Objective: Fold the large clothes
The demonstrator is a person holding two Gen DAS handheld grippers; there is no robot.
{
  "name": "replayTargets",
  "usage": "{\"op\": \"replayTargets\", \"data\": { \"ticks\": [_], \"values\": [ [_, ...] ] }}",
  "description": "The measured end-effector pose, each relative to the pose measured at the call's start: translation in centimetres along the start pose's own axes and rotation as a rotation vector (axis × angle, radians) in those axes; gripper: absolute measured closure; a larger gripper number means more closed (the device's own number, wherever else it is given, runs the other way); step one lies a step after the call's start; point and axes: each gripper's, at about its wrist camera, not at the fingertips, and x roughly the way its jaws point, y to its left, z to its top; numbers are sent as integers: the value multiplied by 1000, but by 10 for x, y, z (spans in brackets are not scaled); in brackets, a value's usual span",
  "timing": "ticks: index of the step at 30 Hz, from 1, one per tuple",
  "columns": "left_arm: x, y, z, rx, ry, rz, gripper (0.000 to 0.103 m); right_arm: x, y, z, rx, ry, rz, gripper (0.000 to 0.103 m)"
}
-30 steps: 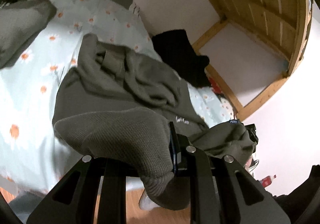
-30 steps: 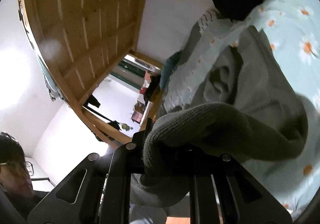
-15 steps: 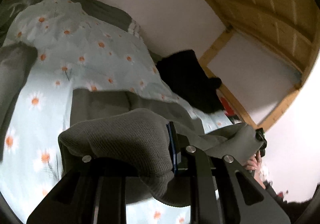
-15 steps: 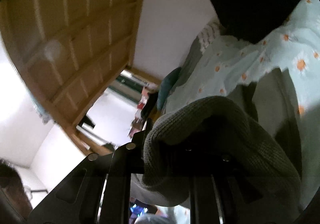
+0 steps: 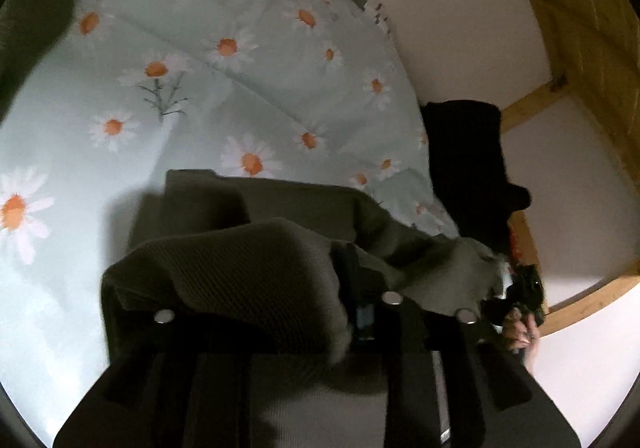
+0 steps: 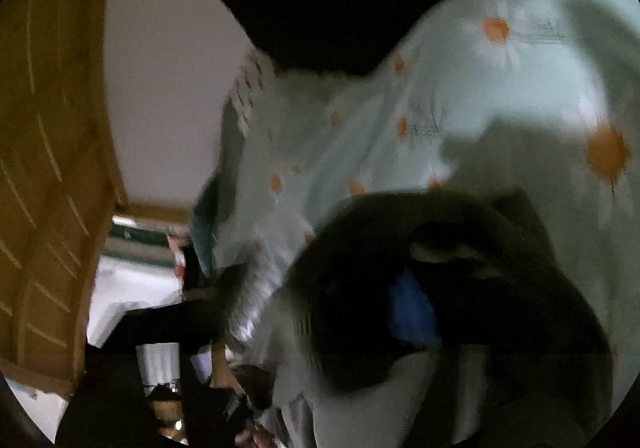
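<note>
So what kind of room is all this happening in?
Most likely a bedroom: a daisy-print duvet covers a bed, a wooden frame like a bunk's rises overhead, and an olive sweater lies on the bedding.

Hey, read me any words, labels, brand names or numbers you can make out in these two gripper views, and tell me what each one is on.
None can be read.
The dark marks at the corner of the daisy-print duvet are too blurred to tell whether they are lettering.
The olive sweatshirt shows no print in these views.
</note>
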Motion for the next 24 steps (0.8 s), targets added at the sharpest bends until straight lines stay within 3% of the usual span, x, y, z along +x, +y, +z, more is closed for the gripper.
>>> {"op": "replayTargets", "data": {
  "ticks": [2, 3, 4, 7, 9, 10, 12, 14, 16, 17, 18, 20, 21, 22, 23, 24],
  "values": [
    [2, -1, 9, 2, 17, -62, 60, -3, 6, 16, 8, 7, 59, 3],
    [1, -2, 11, 6, 23, -96, 37, -3, 9, 22, 10, 26, 68, 3],
    [0, -6, 16, 15, 31, -168, 6, -4, 13, 28, -5, 49, 68, 3],
    [-12, -19, 28, 9, -28, -249, 6, -9, 36, 27, -173, 112, 4, 3],
    [-23, -19, 40, -76, -95, -354, 6, -13, 44, 19, -261, 114, -11, 3],
    [-28, -19, 43, -96, -120, -343, 6, -19, 48, 14, -299, 99, 2, 3],
    [-38, -25, 45, -79, -176, -282, 6, -37, 52, 13, -329, 45, 140, 3],
    [-37, -39, 34, -8, -149, -194, 6, -56, 54, 12, -300, -32, 221, 3],
    [-27, -54, 16, 83, -85, -111, 6, -56, 59, 16, -295, -5, 92, 3],
    [-20, -63, 4, 154, -59, -3, 6, -50, 65, 13, -357, 43, -38, 3],
    [-13, -70, -11, 241, -59, 152, 6, -44, 70, 8, -440, 73, -149, 3],
    [-5, -67, -24, 315, -74, 363, 6, -21, 73, -13, -708, 97, -546, 3],
    [1, -58, -27, 314, -68, 447, 6, -9, 68, -20, -786, 131, -688, 3],
    [0, -47, -29, 294, -54, 476, 6, 2, 60, -25, -834, 186, -773, 3],
    [2, -34, -29, 252, -25, 480, 6, 11, 50, -29, -845, 252, -795, 3],
    [4, -18, -29, 194, 17, 450, 6, 16, 37, -32, -816, 343, -746, 3]
  ]
}}
